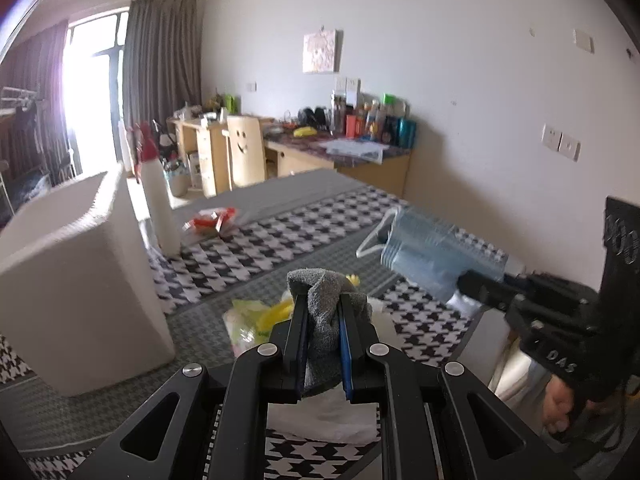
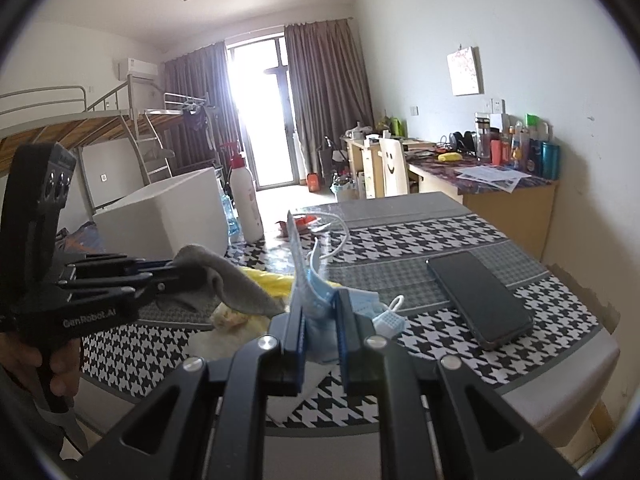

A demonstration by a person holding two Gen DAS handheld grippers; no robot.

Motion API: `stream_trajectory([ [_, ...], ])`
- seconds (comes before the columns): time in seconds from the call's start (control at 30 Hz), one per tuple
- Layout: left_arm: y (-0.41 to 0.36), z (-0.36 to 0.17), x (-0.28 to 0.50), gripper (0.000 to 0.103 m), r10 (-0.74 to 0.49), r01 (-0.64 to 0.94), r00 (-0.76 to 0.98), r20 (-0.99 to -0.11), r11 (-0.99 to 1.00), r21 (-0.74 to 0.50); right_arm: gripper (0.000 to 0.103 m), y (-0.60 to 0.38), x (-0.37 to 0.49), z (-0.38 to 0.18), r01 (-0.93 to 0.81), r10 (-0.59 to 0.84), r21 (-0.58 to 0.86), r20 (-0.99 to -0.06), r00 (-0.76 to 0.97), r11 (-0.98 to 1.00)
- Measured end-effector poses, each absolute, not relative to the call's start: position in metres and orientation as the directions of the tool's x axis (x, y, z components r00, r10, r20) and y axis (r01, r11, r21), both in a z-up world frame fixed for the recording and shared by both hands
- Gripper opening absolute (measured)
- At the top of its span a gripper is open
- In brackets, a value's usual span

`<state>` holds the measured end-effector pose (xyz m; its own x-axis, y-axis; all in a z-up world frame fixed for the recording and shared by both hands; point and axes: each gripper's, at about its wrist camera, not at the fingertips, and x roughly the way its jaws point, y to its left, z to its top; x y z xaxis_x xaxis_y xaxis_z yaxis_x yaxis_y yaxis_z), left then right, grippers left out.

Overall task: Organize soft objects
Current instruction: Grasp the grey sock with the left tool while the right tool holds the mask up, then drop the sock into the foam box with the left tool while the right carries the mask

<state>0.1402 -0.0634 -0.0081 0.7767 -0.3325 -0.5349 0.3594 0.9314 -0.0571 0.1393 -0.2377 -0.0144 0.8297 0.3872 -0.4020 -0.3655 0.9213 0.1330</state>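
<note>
Left wrist: grey cloth (image 1: 326,312) between tool (image 1: 323,320) pads

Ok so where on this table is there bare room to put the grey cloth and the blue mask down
Bare cloth lies between the white box and the phone, the checked strip past the left gripper. The far grey end of the table, beyond the red packet, is free too. It is crowded near the grippers, around the yellow bag and tissue.
</note>
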Motion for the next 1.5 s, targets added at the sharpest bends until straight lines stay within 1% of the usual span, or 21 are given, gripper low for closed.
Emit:
stream_trajectory([
  [0.17, -0.053, 0.005, 0.134, 0.014, -0.299, 0.327, 0.811, -0.502, 0.944, -0.033, 0.017, -0.234, 0.142, -0.011, -0.364, 0.384, 0.129, -0.402, 0.831, 0.922],
  [0.3, -0.043, 0.012, 0.130, 0.014, -0.296, 0.314, 0.818, -0.493, 0.948, -0.048, 0.017, -0.227, 0.142, -0.005, -0.376, 0.394, 0.124, -0.394, 0.831, 0.918],
  [0.5, -0.031, 0.025, 0.121, 0.014, -0.272, 0.289, 0.848, -0.454, 0.957, -0.033, 0.017, -0.218, 0.144, 0.006, -0.394, 0.409, 0.118, -0.377, 0.831, 0.911],
  [0.77, -0.020, 0.036, 0.115, 0.014, -0.226, 0.240, 0.875, -0.429, 0.971, -0.022, 0.017, -0.208, 0.145, 0.020, -0.415, 0.426, 0.110, -0.360, 0.830, 0.903],
  [1.17, 0.000, 0.048, 0.126, 0.014, -0.155, 0.164, 0.894, -0.421, 0.986, -0.014, 0.017, -0.187, 0.156, 0.038, -0.463, 0.465, 0.097, -0.351, 0.813, 0.881],
  [1.5, 0.020, 0.066, 0.134, 0.014, -0.091, 0.101, 0.920, -0.382, 0.995, 0.007, 0.017, -0.165, 0.172, 0.051, -0.501, 0.503, 0.101, -0.340, 0.795, 0.859],
])
